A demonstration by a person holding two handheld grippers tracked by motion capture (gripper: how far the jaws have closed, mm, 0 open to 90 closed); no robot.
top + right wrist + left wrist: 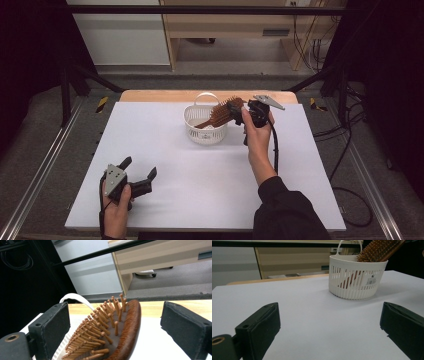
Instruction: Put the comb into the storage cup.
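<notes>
Looking along the right gripper (113,332) shows it released around the hairbrush (120,327); left gripper (139,173) gapes, empty.

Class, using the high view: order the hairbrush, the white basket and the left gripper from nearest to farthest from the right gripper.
1. Hairbrush: its head lies at the right gripper jaws.
2. White basket: just left, holding the brush handle.
3. Left gripper: near-left table corner.

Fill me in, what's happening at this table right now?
A person works two handheld grippers. The right gripper is at the white basket, jaws open on either side of the brown hairbrush, which leans in the basket, handle down, head over the rim. No pad presses on it. The left gripper rests open near the table's front edge.
</notes>
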